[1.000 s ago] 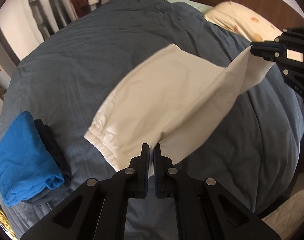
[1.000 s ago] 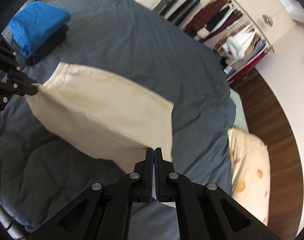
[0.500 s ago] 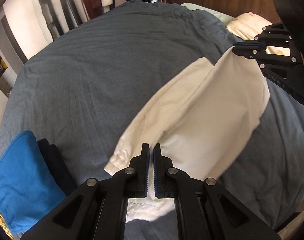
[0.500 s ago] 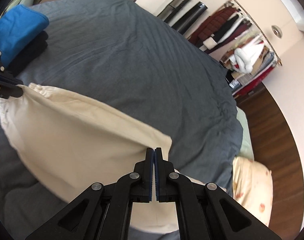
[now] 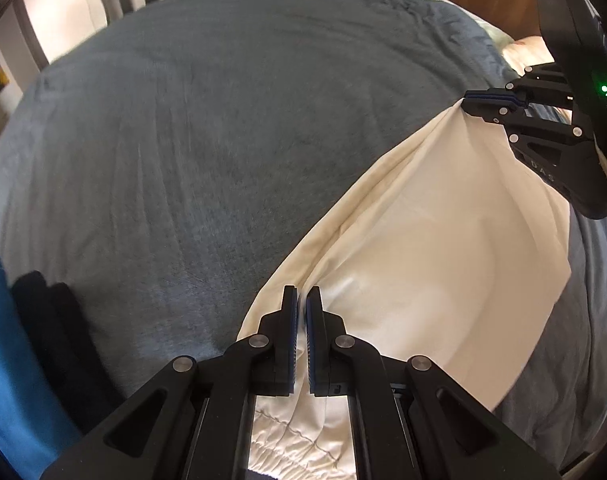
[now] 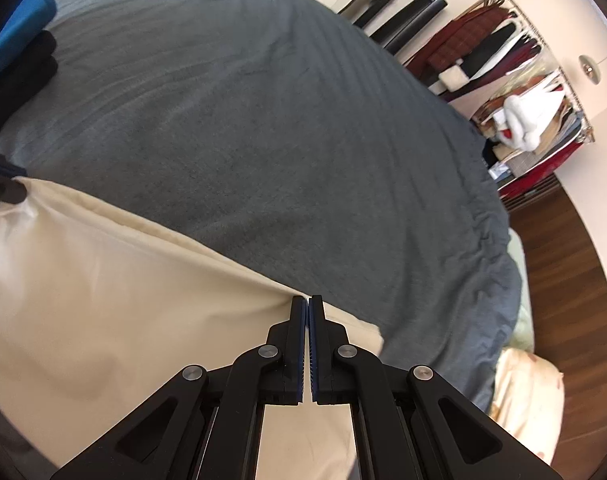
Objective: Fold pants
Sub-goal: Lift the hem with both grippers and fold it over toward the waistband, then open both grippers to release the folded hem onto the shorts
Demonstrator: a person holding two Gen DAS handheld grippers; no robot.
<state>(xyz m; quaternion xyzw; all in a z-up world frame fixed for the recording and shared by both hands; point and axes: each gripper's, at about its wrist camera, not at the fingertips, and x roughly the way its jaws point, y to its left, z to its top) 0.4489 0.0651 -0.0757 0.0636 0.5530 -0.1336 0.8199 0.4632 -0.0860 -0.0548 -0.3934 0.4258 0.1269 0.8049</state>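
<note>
Smooth cream cotton pants (image 5: 443, 248) hang slack above the ribbed grey-blue bedspread (image 5: 207, 128), one edge pinched by the left gripper (image 5: 302, 300), the other by the right gripper (image 6: 307, 312), broad bare bedspread beyond.

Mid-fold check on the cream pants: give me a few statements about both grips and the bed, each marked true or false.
1. The left gripper is shut on the cream pants. True.
2. The right gripper is open and clear of the fabric. False: it is shut on the pants' edge.
3. The pants lie flat on the grey duvet. False: they hang stretched between the two grippers.
4. A folded blue garment sits beside dark clothes on the bed. True.
</note>
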